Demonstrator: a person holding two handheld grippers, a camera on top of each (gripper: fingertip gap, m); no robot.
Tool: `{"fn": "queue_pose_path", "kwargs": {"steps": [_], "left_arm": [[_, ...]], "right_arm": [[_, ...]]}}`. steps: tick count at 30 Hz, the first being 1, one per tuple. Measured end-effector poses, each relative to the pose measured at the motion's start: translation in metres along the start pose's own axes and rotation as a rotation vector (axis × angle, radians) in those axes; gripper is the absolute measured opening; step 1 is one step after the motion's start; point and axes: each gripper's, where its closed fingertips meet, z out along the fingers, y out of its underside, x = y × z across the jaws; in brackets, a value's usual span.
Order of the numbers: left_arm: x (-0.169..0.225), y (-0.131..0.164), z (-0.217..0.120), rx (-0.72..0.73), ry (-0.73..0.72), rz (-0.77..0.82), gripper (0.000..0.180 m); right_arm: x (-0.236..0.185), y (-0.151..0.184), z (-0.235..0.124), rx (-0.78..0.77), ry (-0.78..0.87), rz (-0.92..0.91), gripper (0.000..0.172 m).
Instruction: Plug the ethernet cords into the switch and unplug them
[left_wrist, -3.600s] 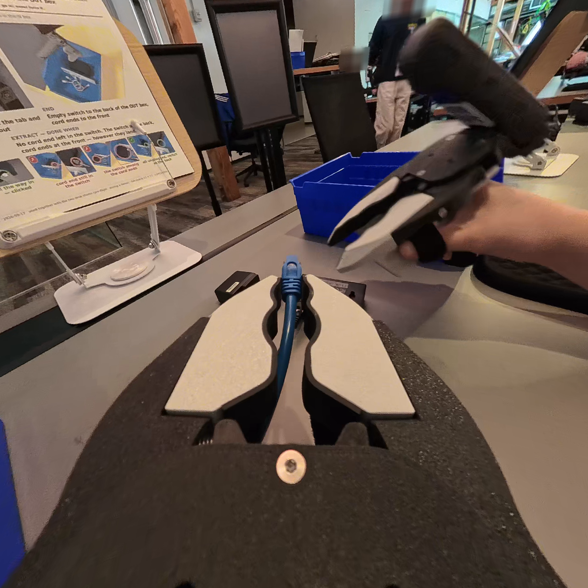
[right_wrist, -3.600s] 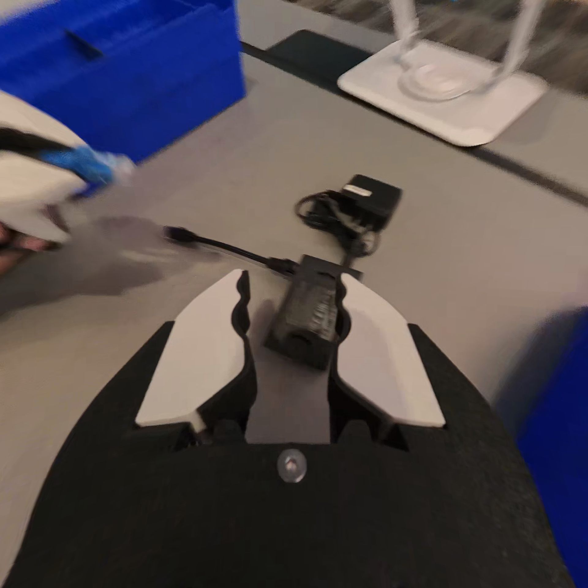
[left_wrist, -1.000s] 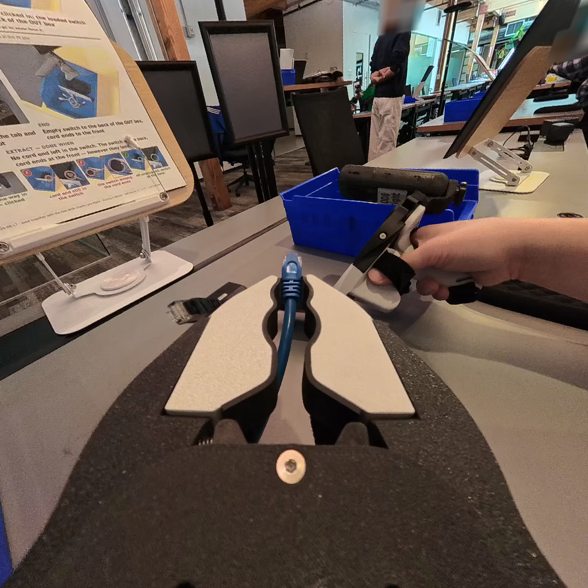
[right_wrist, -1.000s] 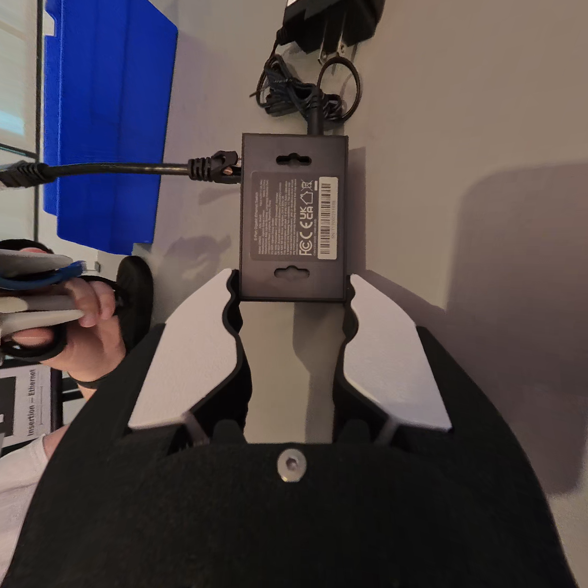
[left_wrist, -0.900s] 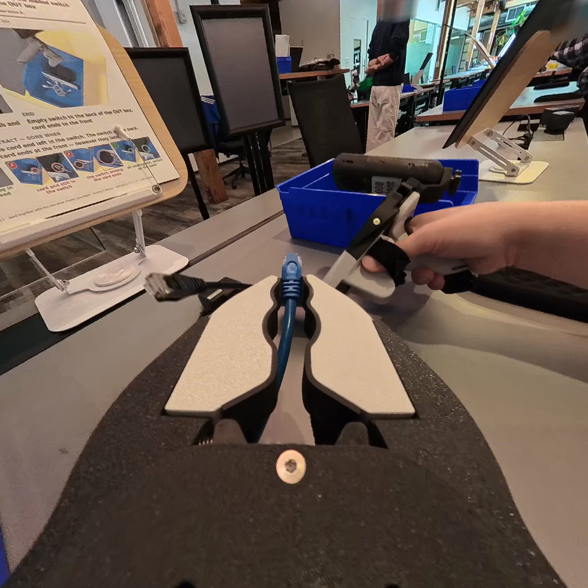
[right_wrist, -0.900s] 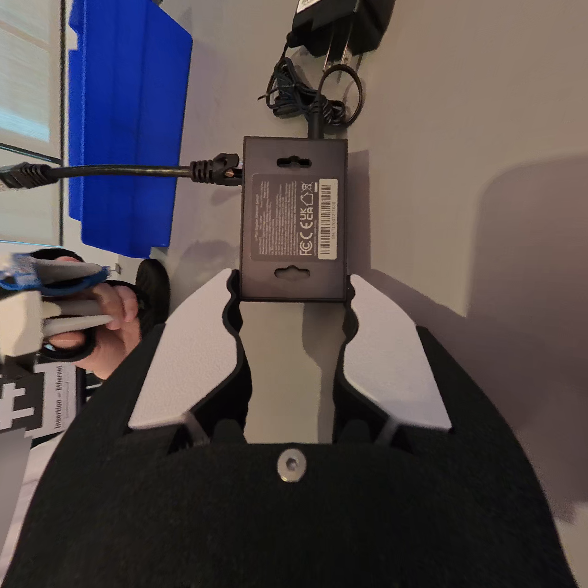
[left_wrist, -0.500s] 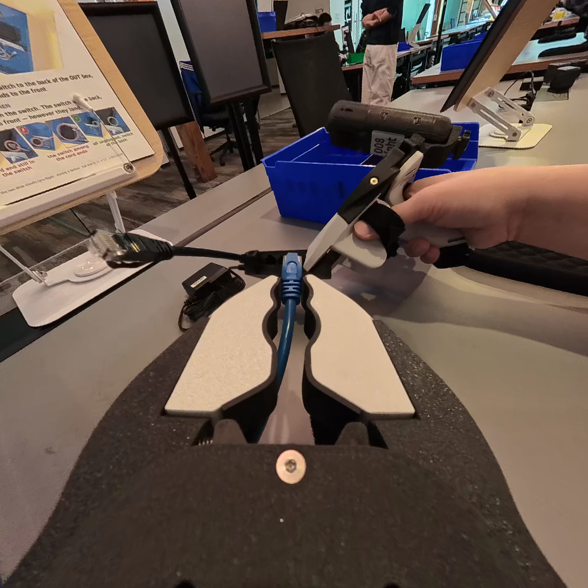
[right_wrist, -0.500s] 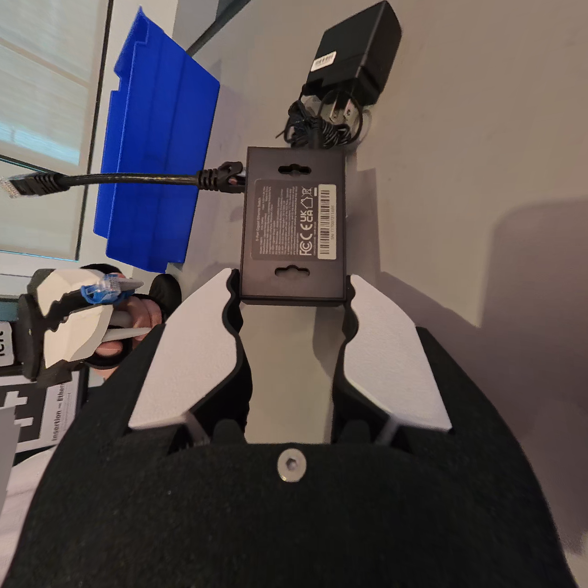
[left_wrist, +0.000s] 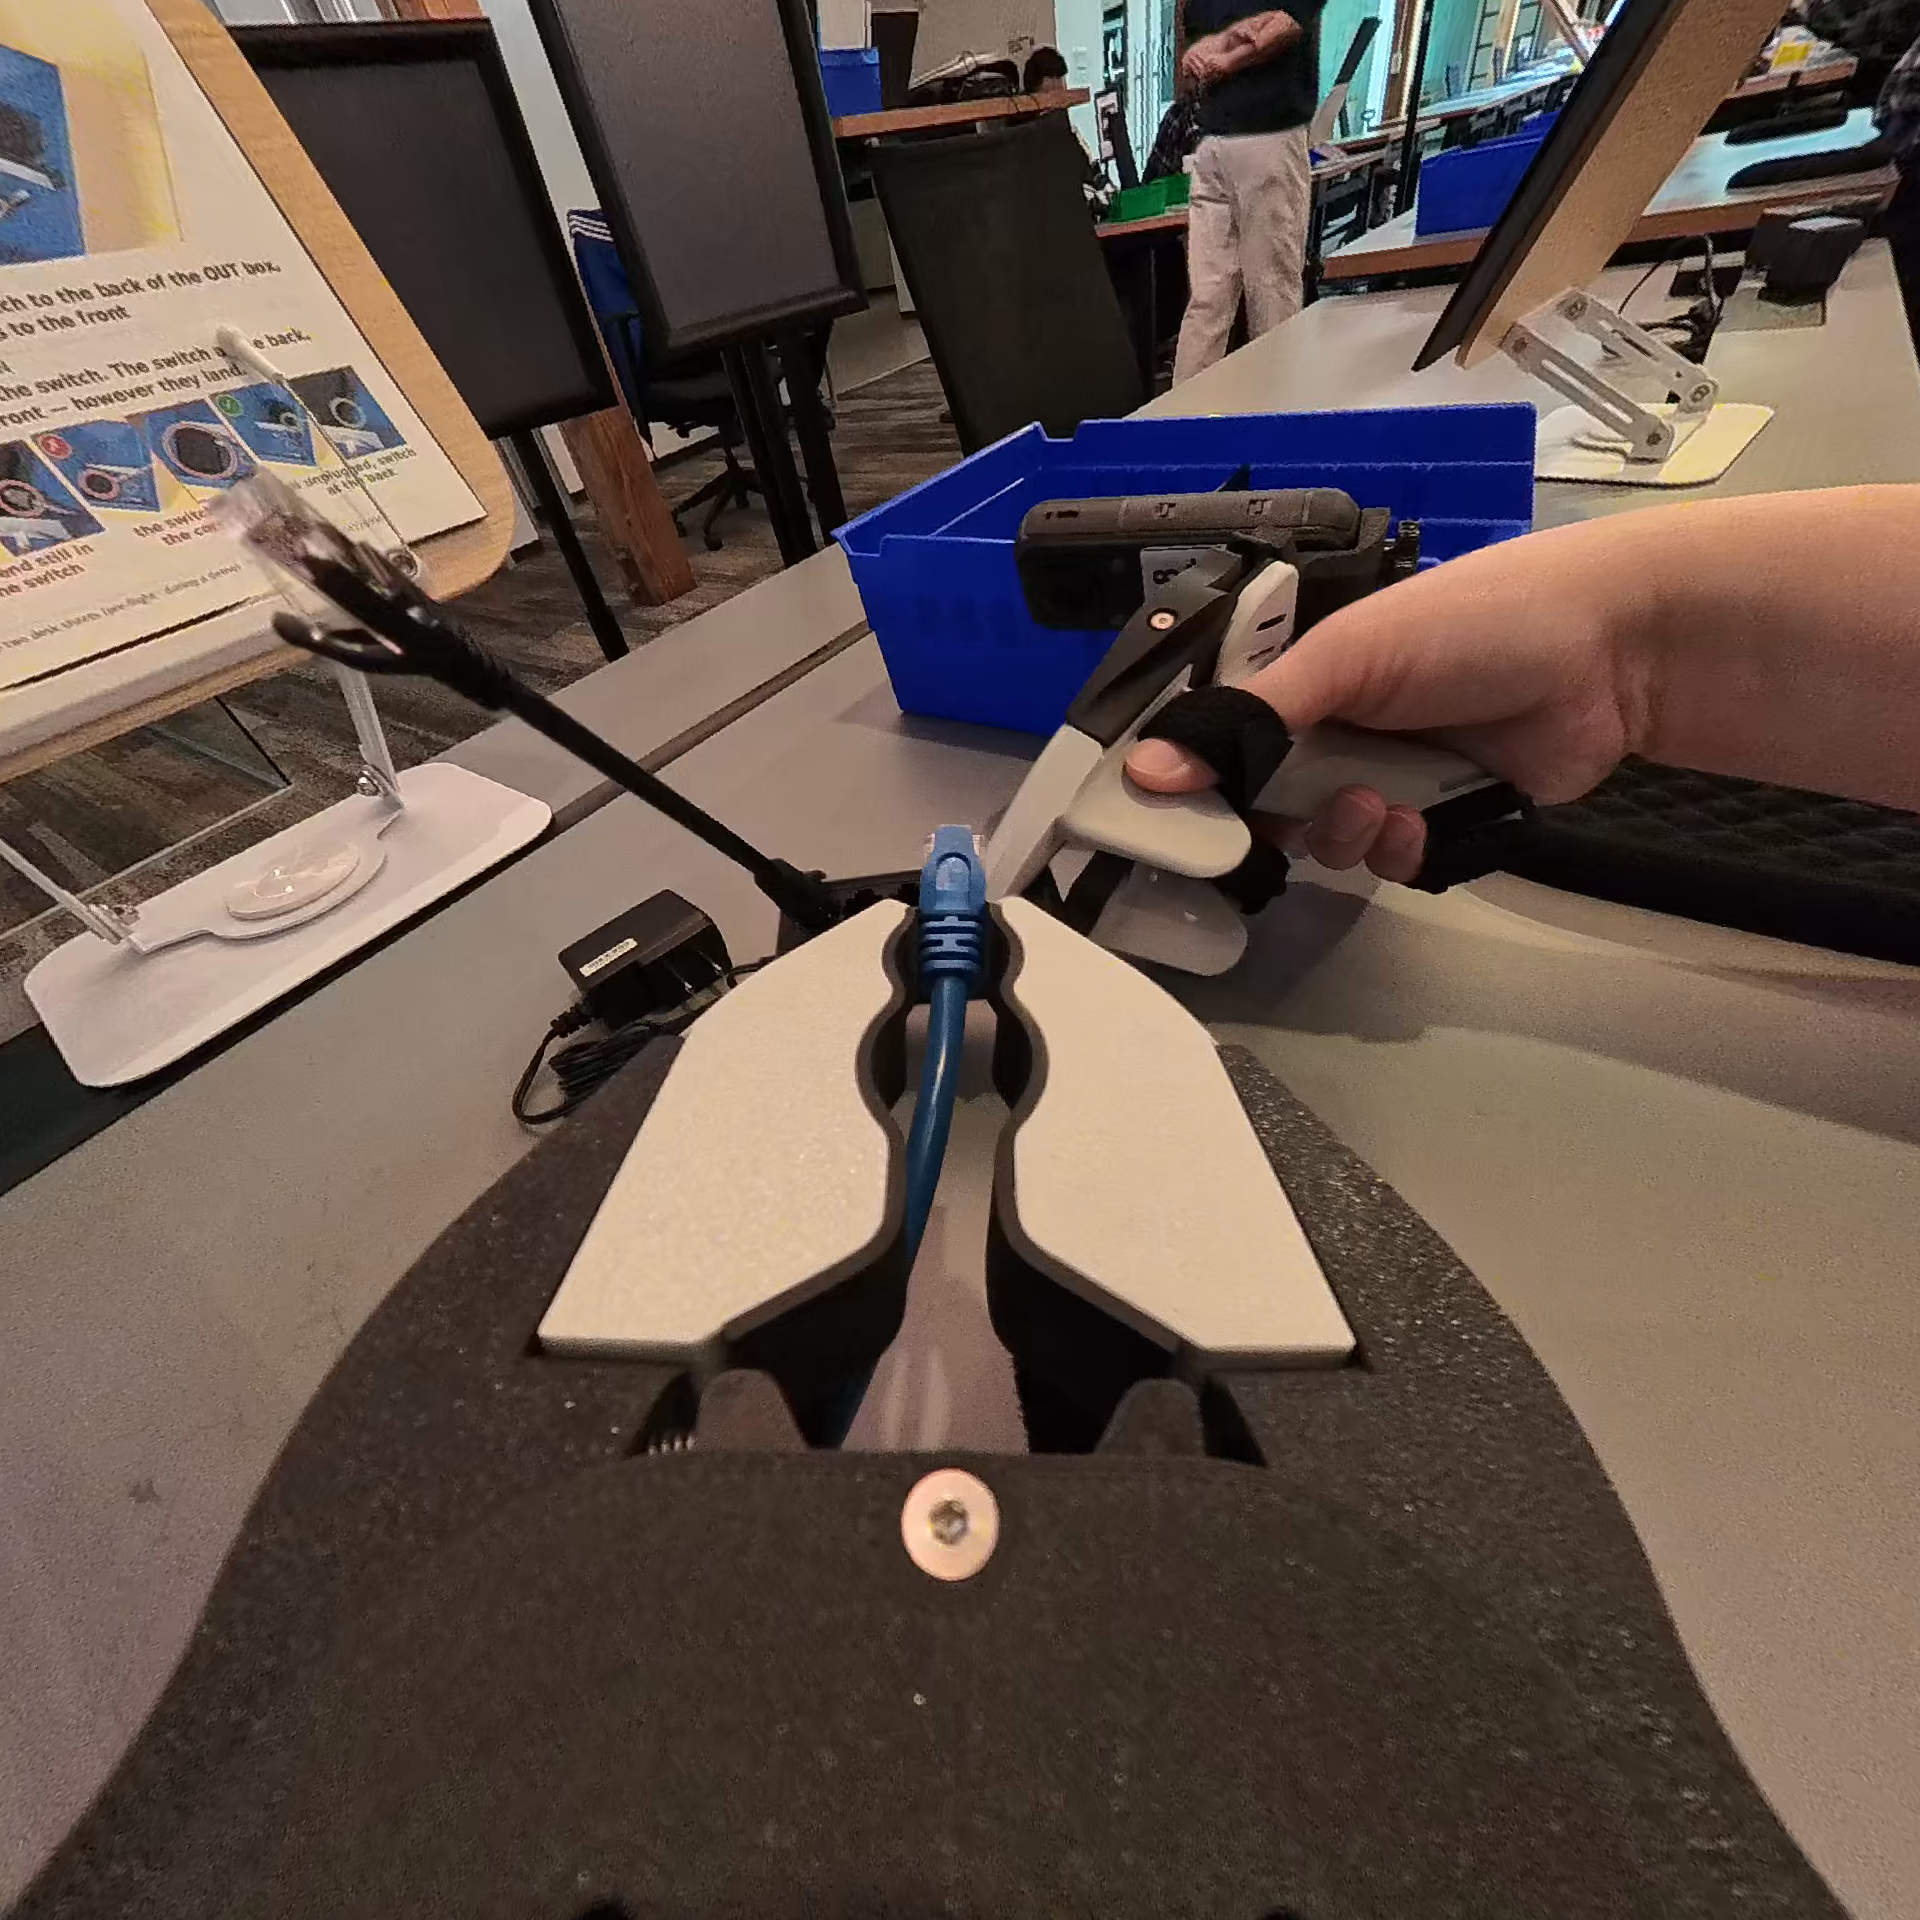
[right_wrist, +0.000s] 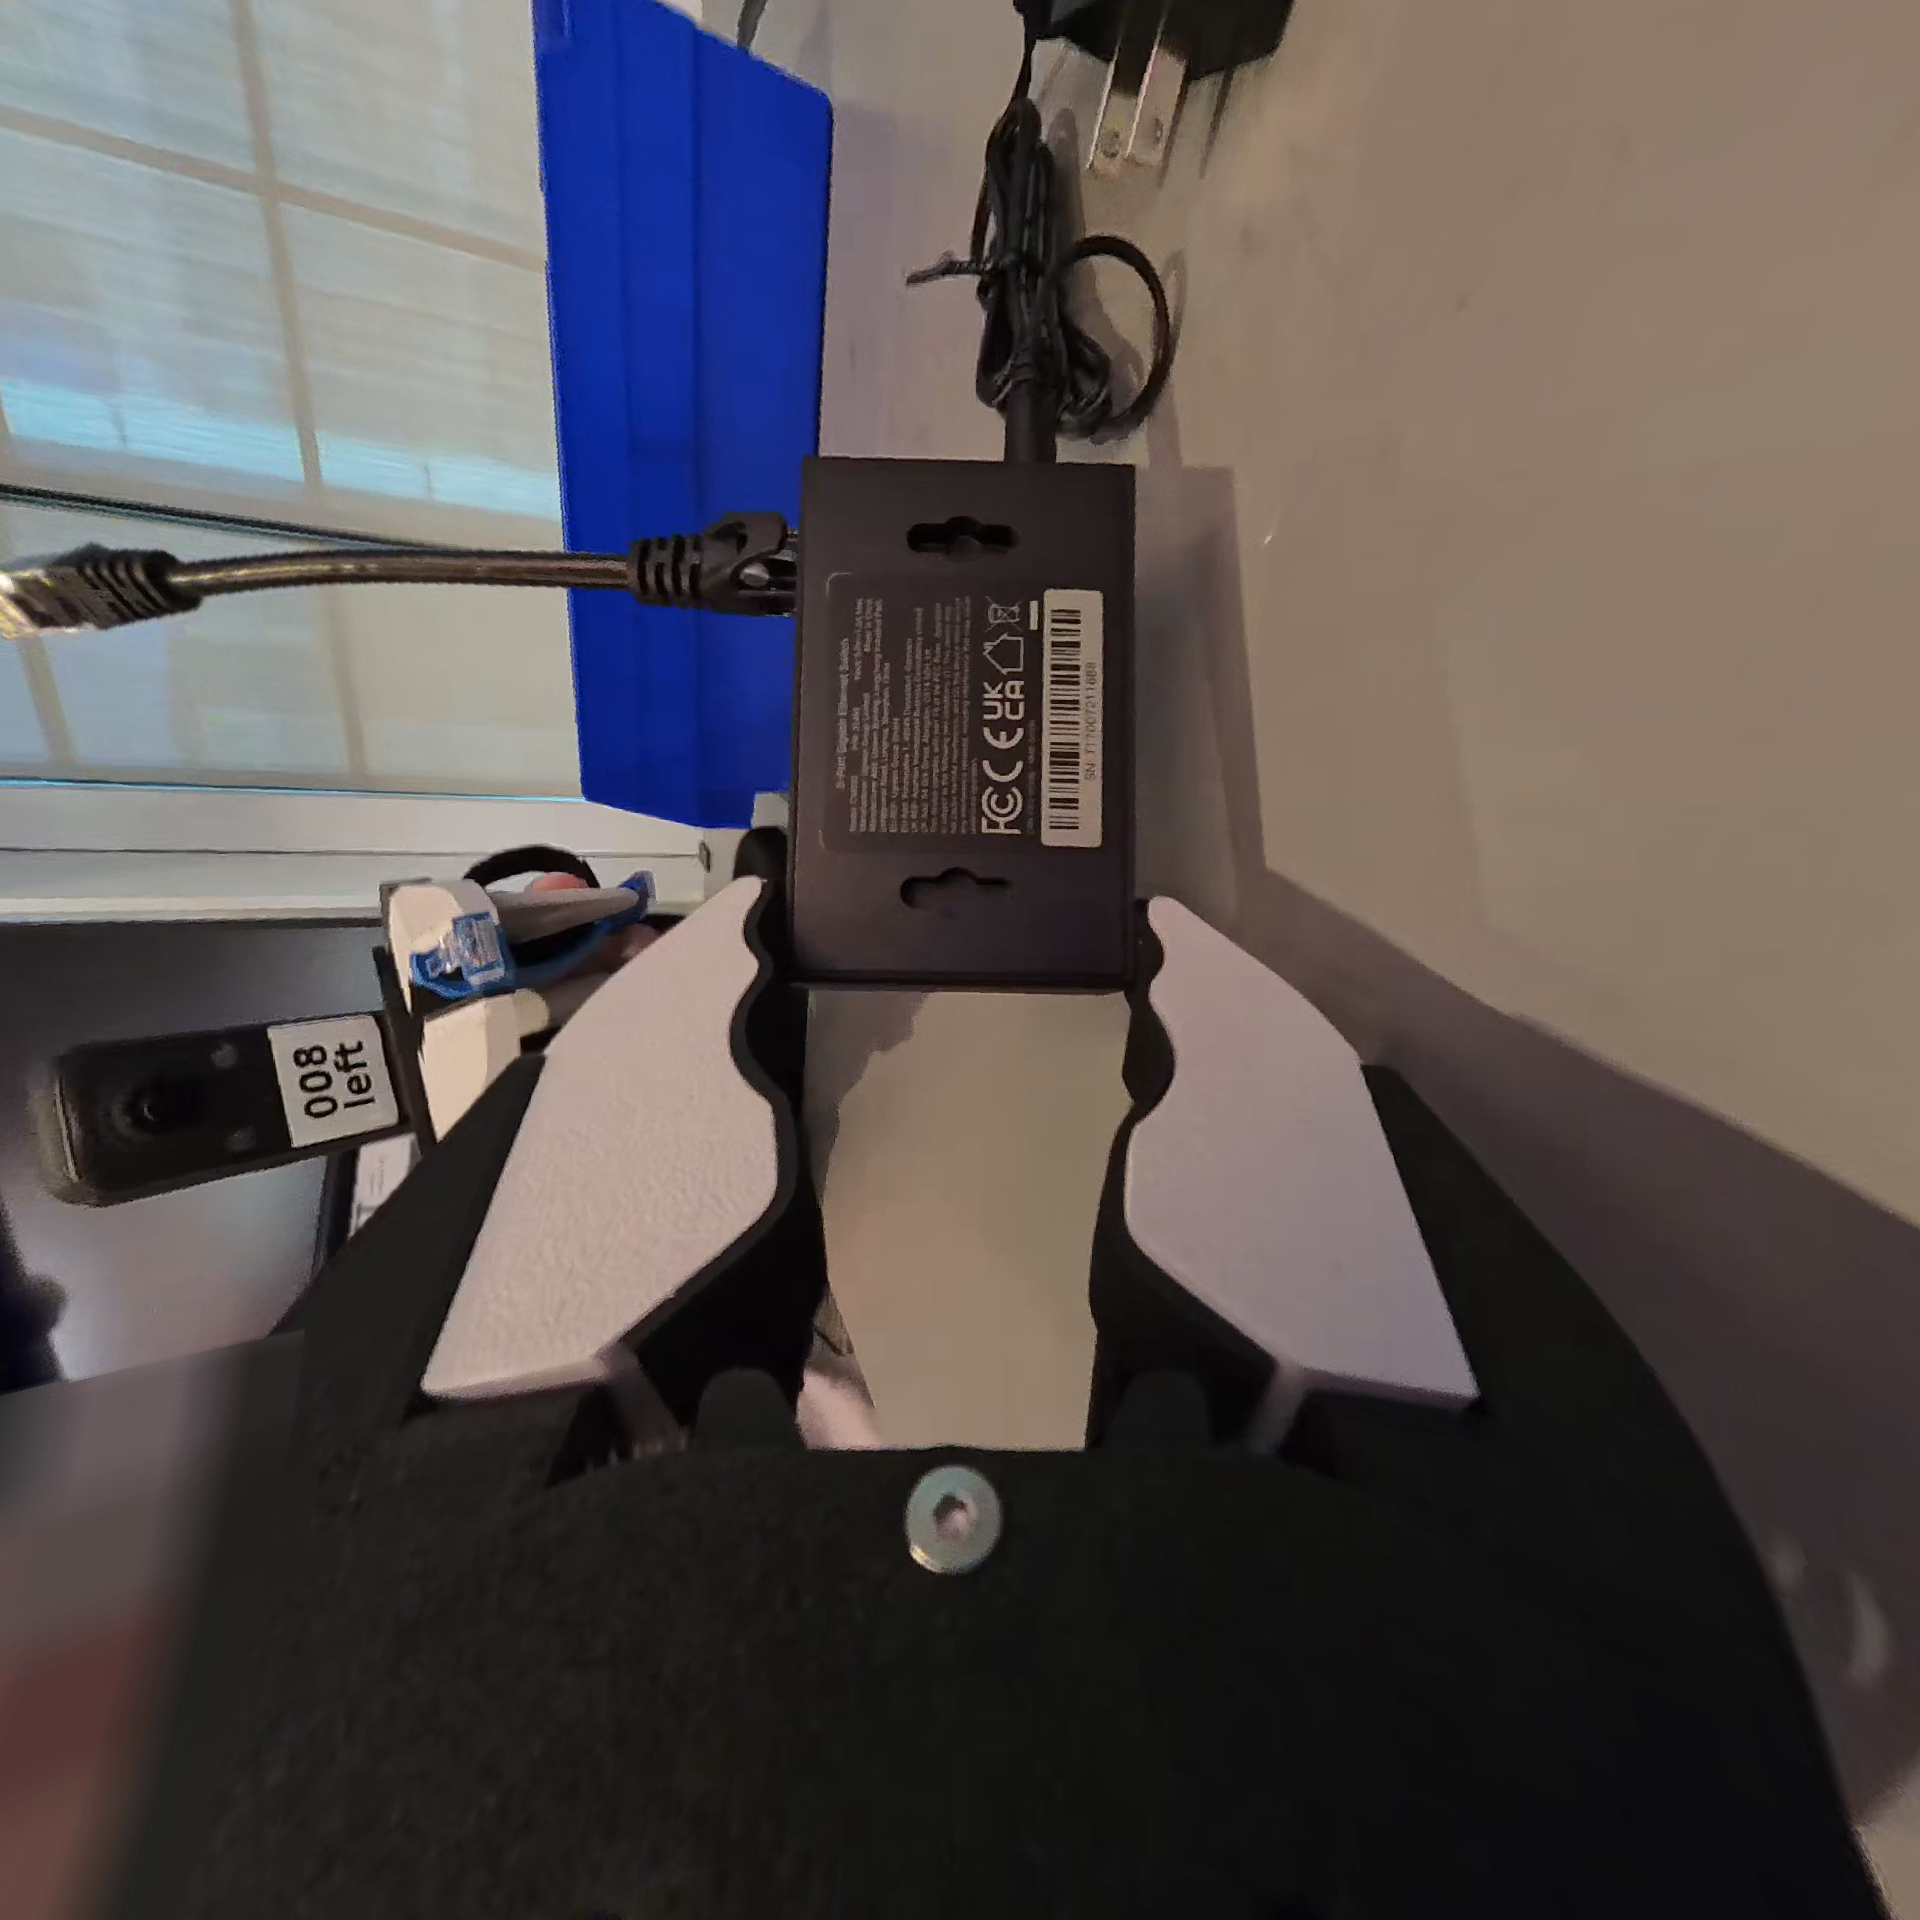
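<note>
We're mid plug-in: right gripper (right_wrist: 961, 940) jaws spread wide, clamping the black switch (right_wrist: 961, 717) above the tabletop (left_wrist: 1558, 1195); left gripper (left_wrist: 951, 925) jaws nearly closed on the blue cord (left_wrist: 951, 904). Next, line it up with a free port beside the black cord (right_wrist: 416, 569).

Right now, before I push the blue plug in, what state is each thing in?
Left gripper: shut on the blue cord.
Blue cord: plug sticks out past the fingertips, not in the switch.
Right gripper: shut on the switch.
Switch: label side to the camera.
Black cord: one end plugged into the switch, other end free.
Power adapter: on the table, unplugged.
</note>
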Motion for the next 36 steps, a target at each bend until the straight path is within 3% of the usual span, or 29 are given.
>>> {"fn": "queue_pose_path", "kwargs": {"steps": [8, 9, 18, 25, 32, 36], "left_arm": [[-0.004, -0.001, -0.002, 0.006, -0.005, -0.020, 0.011], [-0.004, -0.001, -0.002, 0.006, -0.005, -0.020, 0.011], [-0.004, 0.000, -0.001, 0.004, -0.001, -0.026, 0.011], [-0.002, -0.002, -0.002, 0.012, 0.003, -0.019, 0.011], [-0.001, -0.007, -0.004, 0.033, 0.007, -0.018, 0.011], [0.000, -0.008, -0.004, 0.036, 0.008, -0.015, 0.011]], "right_arm": [[0.003, -0.007, 0.001, 0.017, -0.005, 0.061, 0.065], [0.005, -0.006, 0.002, 0.013, 0.007, 0.059, 0.059], [0.014, -0.019, 0.001, 0.111, 0.093, -0.008, 0.061], [0.011, -0.008, 0.009, 0.053, 0.053, 0.010, 0.061], [0.027, -0.023, 0.001, 0.099, 0.420, -0.375, 0.061], [0.030, -0.025, 0.000, 0.100, 0.541, -0.534, 0.061]]}}
